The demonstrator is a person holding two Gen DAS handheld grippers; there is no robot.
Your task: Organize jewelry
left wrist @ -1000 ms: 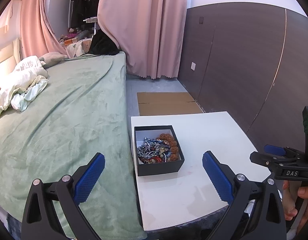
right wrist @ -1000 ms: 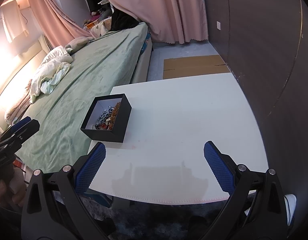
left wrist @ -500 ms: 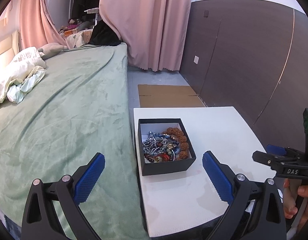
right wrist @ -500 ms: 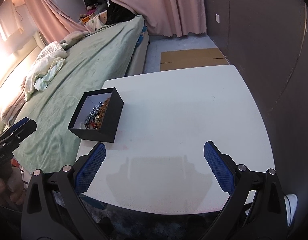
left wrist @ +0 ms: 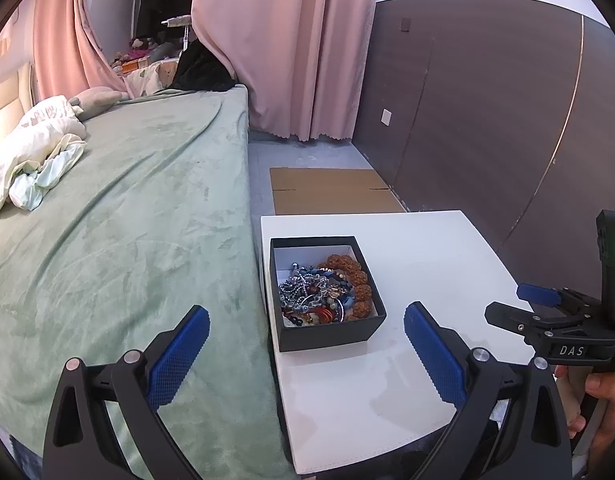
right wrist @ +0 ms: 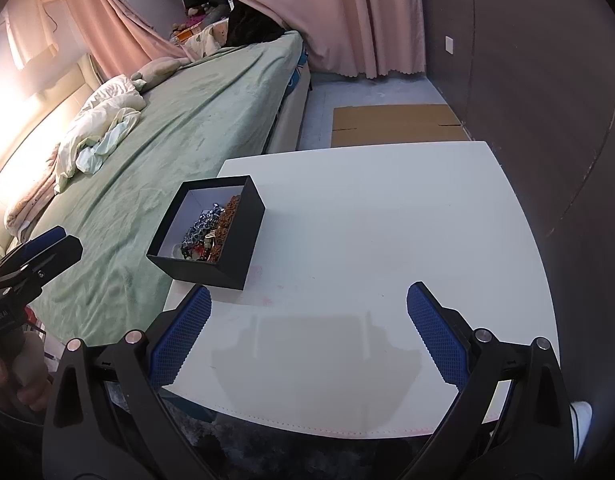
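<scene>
A black open box [left wrist: 327,332] with a white lining stands at the left edge of the white table [left wrist: 419,248]. It holds a tangled pile of jewelry [left wrist: 323,294]: silver chains, blue beads and a brown bead bracelet. The box also shows in the right wrist view [right wrist: 235,256], with the jewelry [right wrist: 211,232] inside. My left gripper [left wrist: 305,334] is open and empty, just in front of the box. My right gripper [right wrist: 307,320] is open and empty above the table's front half, right of the box. Each gripper shows at the other view's edge.
A bed with a green blanket [left wrist: 127,232] runs along the table's left side, with crumpled white bedding [left wrist: 31,152] on it. Flat cardboard [left wrist: 331,190] lies on the floor behind the table. A dark panelled wall [left wrist: 487,120] stands on the right, pink curtains [left wrist: 283,48] behind.
Both grippers have moved forward toward the table; the box now looks larger and closer in both views. Both stay open and empty.
</scene>
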